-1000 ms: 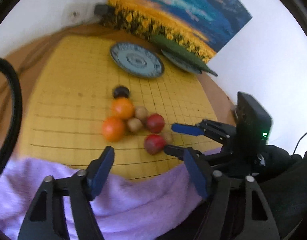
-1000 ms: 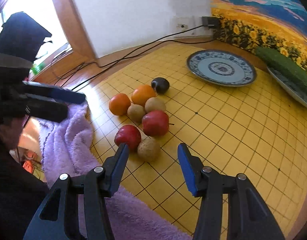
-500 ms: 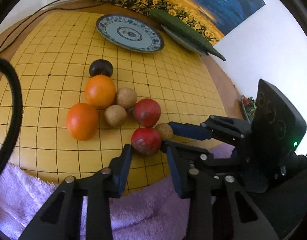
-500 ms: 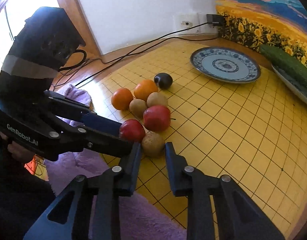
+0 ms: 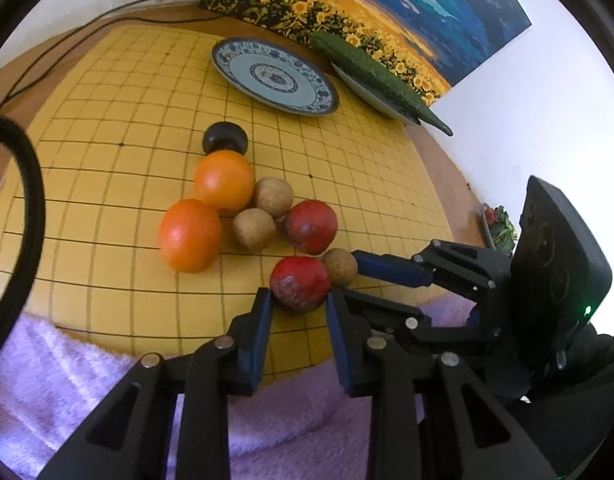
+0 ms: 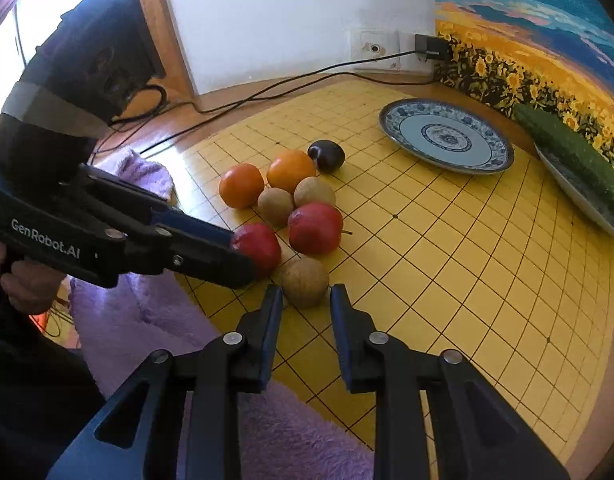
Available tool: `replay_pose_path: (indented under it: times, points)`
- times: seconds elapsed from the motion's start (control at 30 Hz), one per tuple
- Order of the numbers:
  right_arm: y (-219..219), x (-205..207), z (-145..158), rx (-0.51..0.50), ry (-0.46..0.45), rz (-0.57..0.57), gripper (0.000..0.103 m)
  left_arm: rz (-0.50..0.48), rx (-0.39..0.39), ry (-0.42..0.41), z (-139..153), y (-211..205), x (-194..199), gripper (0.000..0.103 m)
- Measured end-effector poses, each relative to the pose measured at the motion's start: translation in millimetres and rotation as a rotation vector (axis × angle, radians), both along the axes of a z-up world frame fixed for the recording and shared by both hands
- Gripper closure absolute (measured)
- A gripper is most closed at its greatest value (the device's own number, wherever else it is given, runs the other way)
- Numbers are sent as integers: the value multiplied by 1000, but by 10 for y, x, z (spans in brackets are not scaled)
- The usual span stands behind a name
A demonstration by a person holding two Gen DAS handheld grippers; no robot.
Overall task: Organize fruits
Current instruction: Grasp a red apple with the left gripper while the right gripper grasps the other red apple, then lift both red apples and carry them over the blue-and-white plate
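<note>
A cluster of fruit lies on the yellow grid board [image 5: 107, 152]. My left gripper [image 5: 299, 300] has its jaws closing, and the nearest red apple [image 5: 300, 283] sits between the pads, which touch both its sides. The right wrist view shows the left gripper [image 6: 247, 256] around this apple [image 6: 259, 246]. My right gripper [image 6: 305, 294] has its jaws opening slightly, with a round brown fruit [image 6: 305, 280] between the tips, touched on both sides. A second red apple [image 5: 311, 222], two oranges [image 5: 225, 180] and two more brown fruits [image 5: 254, 229] lie just beyond.
A dark plum [image 5: 225, 138] rests behind the oranges. A blue patterned plate [image 5: 275, 76] stands at the board's far side, and a cucumber [image 5: 371, 76] lies on another plate against the sunflower picture. A purple towel [image 5: 67, 380] covers the near edge. Cables [image 6: 267, 88] run along the wall.
Both grippers came forward and down onto the fruit pile. Their wide jaws narrowed, the left around the near red apple and the right around the near brown fruit.
</note>
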State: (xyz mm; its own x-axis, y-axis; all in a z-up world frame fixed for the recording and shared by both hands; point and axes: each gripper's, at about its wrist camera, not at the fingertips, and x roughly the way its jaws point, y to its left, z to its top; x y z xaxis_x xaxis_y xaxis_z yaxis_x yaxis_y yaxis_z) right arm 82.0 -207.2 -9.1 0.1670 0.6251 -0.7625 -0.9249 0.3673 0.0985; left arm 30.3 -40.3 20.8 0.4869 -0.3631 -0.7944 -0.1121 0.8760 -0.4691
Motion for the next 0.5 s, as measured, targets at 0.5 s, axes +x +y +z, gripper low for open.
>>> replay_pose_path:
  times: [0.5]
  points:
    - [291, 212, 50, 3, 36, -46, 61, 20, 28, -12, 42, 136, -281, 74]
